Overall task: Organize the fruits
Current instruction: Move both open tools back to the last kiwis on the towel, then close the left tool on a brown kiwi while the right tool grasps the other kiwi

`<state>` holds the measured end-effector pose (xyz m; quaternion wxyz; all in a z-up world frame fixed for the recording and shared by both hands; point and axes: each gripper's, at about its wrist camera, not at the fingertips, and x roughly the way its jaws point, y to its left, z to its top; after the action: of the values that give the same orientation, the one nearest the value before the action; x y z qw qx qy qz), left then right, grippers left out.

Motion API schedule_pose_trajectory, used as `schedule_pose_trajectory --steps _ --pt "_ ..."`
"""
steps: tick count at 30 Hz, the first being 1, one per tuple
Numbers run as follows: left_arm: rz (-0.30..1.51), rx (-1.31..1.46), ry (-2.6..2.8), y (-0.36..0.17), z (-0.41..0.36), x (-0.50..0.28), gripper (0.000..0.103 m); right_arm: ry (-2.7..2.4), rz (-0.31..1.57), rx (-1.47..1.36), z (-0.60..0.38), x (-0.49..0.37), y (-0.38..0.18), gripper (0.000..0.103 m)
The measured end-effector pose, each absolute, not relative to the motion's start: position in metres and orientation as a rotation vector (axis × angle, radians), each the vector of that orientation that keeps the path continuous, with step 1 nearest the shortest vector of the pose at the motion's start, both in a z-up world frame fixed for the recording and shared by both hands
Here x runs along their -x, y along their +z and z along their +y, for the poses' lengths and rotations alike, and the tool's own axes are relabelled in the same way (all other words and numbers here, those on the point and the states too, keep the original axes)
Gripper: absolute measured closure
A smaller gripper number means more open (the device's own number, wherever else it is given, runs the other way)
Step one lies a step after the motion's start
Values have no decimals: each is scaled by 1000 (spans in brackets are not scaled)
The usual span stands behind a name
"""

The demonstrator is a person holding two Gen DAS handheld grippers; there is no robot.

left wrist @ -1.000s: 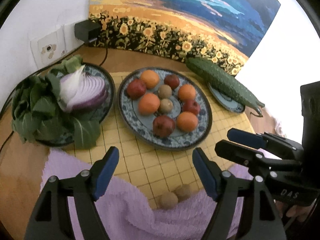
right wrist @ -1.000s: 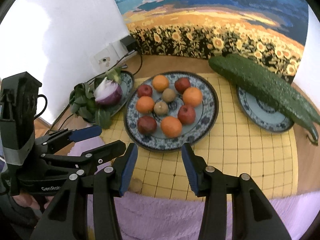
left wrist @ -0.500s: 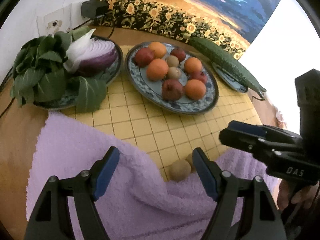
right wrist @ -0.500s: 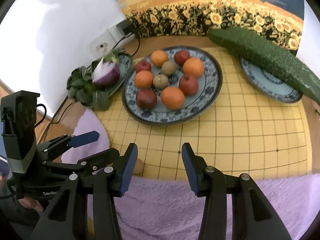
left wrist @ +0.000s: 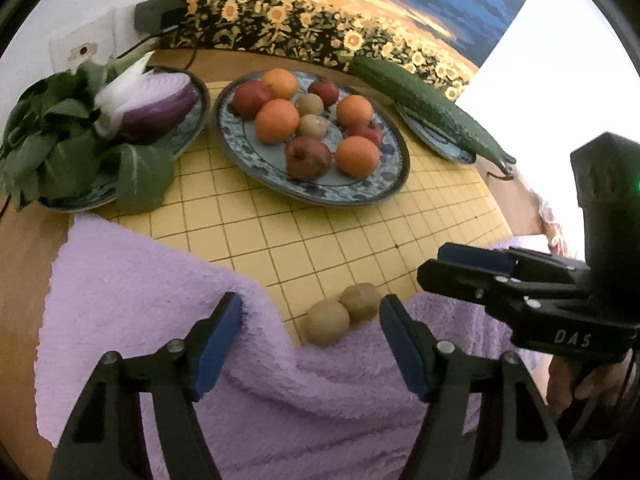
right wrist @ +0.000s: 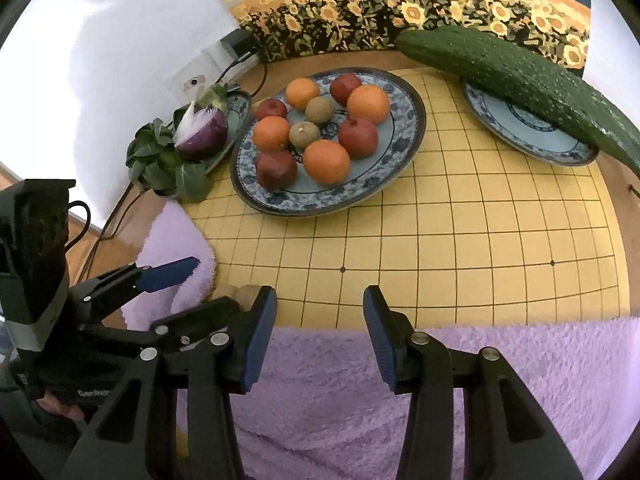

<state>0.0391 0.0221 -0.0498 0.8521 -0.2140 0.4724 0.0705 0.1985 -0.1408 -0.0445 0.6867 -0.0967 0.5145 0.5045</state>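
A blue patterned fruit plate (left wrist: pixel 384 196) (right wrist: pixel 404 152) holds several oranges, red apples and two kiwis. Two loose kiwis (left wrist: pixel 340 314) lie on the yellow grid mat at the edge of the purple towel (left wrist: pixel 160 304). My left gripper (left wrist: pixel 310 332) is open and empty, with the two kiwis just ahead between its fingers. My right gripper (right wrist: pixel 320 332) is open and empty over the towel edge. It also shows at the right of the left wrist view (left wrist: pixel 472 270). In the right wrist view a kiwi (right wrist: pixel 246 293) peeks out behind the left finger.
A plate with greens and a cut red onion (left wrist: pixel 156 104) stands at the left. A long cucumber (left wrist: pixel 424 104) lies across a small plate (right wrist: pixel 532 132) at the right. A wall socket and plugged cable (left wrist: pixel 160 12) are at the back left. A sunflower painting leans behind.
Both grippers have pulled back toward the towel. The two loose kiwis now sit between my left gripper's fingers, and the fruit plate is farther away.
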Motion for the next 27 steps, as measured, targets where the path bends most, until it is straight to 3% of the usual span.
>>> schedule_pose_trajectory --steps 1,3,9,12,17,27 --pt "993 456 147 -50 24 -37 36 1133 1152 219 -140 -198 -44 56" --pt "1007 450 154 -51 26 -36 58 1142 1151 227 -138 -195 -44 56" --pt "1016 459 89 -54 22 -38 74 1195 1137 264 -128 -182 -41 56" --pt "1012 442 80 -53 19 -38 76 1216 1130 295 -122 -176 -41 70" --pt "1013 433 134 -51 25 -34 75 1239 1112 325 -116 -169 -39 71" --pt "1085 350 243 -50 25 -31 63 1250 1116 355 -110 -161 -45 70"
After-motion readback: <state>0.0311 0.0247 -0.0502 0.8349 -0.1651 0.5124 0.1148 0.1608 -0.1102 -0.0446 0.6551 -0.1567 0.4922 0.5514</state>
